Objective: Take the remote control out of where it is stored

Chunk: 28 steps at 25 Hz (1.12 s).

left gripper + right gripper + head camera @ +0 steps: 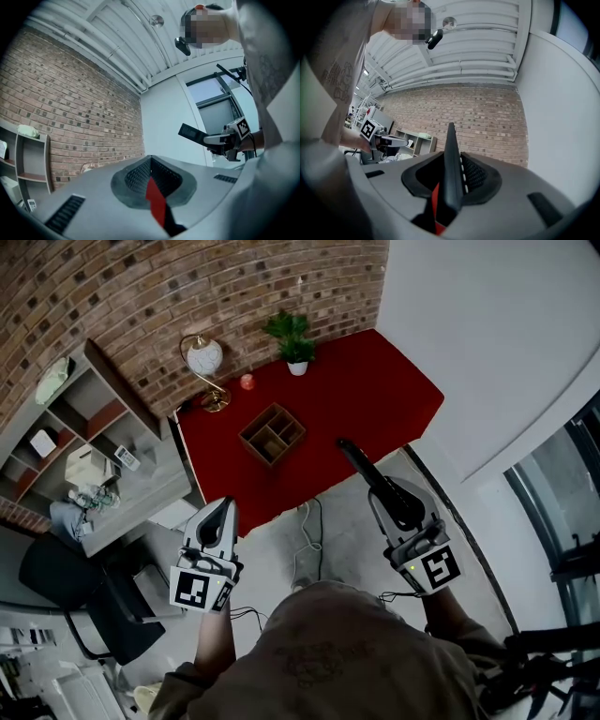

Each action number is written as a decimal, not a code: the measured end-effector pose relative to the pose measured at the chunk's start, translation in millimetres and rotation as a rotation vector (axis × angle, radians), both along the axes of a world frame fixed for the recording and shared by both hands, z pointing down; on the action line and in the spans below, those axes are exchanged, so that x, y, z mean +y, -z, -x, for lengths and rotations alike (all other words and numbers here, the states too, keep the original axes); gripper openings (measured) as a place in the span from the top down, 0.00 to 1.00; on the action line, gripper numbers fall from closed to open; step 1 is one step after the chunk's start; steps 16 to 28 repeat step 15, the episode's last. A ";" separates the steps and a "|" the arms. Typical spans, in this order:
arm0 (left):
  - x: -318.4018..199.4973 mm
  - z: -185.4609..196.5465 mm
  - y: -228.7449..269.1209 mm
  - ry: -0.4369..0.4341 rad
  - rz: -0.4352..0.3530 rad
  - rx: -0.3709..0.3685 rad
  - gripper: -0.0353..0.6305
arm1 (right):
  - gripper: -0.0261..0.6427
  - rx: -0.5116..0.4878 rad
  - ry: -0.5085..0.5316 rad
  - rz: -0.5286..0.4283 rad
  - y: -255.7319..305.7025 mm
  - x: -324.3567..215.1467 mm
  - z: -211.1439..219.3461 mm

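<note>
A black remote control [373, 476] sticks out forward from my right gripper [394, 502], whose jaws are shut on its rear end; it hangs in the air past the near edge of the red table [375, 390]. In the right gripper view the remote [452, 145] stands edge-on between the jaws. The left gripper view shows the remote [191, 132] from the side. A wooden compartment box [272, 434] sits on the table, apart from both grippers. My left gripper [223, 514] is held level at the left, its jaws together with nothing in them [151, 164].
A globe lamp [204, 362], a small red candle [247, 382] and a potted plant [292, 338] stand along the table's far edge by the brick wall. A grey shelf unit [89, 442] with oddments is at the left, a black chair [66, 587] below it. Cables lie on the floor [307, 540].
</note>
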<state>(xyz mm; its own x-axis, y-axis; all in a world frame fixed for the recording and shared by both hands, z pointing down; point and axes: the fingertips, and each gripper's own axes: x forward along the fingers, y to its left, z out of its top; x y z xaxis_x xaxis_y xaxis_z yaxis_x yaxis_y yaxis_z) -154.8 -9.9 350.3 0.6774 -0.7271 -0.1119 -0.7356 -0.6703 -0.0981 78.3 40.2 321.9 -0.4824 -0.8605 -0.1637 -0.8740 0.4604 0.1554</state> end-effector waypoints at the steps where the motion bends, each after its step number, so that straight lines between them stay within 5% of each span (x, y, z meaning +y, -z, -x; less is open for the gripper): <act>1: 0.4 0.0 -0.2 -0.004 0.002 0.000 0.95 | 0.80 0.000 0.000 0.000 -0.2 0.2 0.7; 28: -4.2 4.0 -1.1 -0.025 0.010 -0.007 0.95 | 0.80 -0.012 0.000 0.014 1.4 -4.3 5.3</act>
